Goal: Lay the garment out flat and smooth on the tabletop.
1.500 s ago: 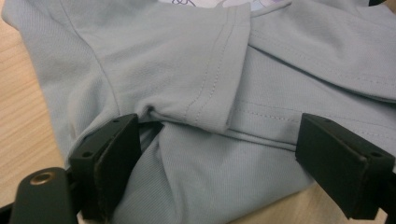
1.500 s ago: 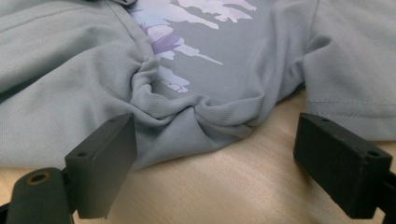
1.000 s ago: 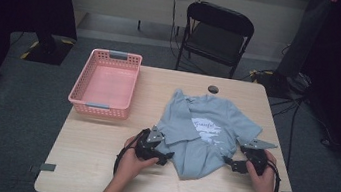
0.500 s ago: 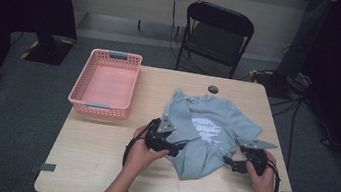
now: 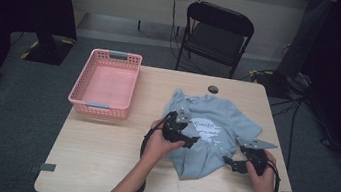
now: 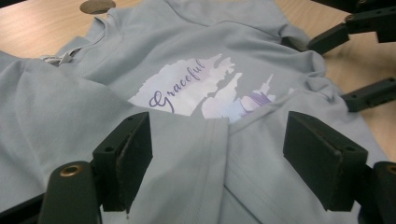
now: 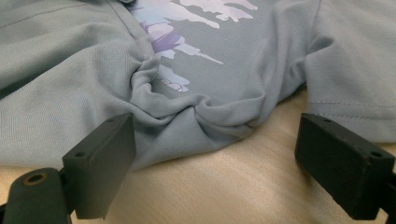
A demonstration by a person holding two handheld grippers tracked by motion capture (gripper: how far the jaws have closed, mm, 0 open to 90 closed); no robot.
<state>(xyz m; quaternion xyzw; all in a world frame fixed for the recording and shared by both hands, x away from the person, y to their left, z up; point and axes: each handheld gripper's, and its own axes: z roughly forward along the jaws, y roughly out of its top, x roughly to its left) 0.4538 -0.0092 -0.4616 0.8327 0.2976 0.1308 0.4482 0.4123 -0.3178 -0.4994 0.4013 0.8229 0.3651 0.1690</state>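
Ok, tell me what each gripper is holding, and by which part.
Nothing is held. The left gripper stands open over the folded T-shirt; the right gripper is open at its bunched edge.

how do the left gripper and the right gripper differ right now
The left gripper sits over the grey t-shirt, near its print, with a folded flap of cloth between its fingers; its fingers have just been closing a little. The right gripper sits at the t-shirt's bunched edge, over bare table, with nothing between its fingers. Shared: both are black, hand-held and open.
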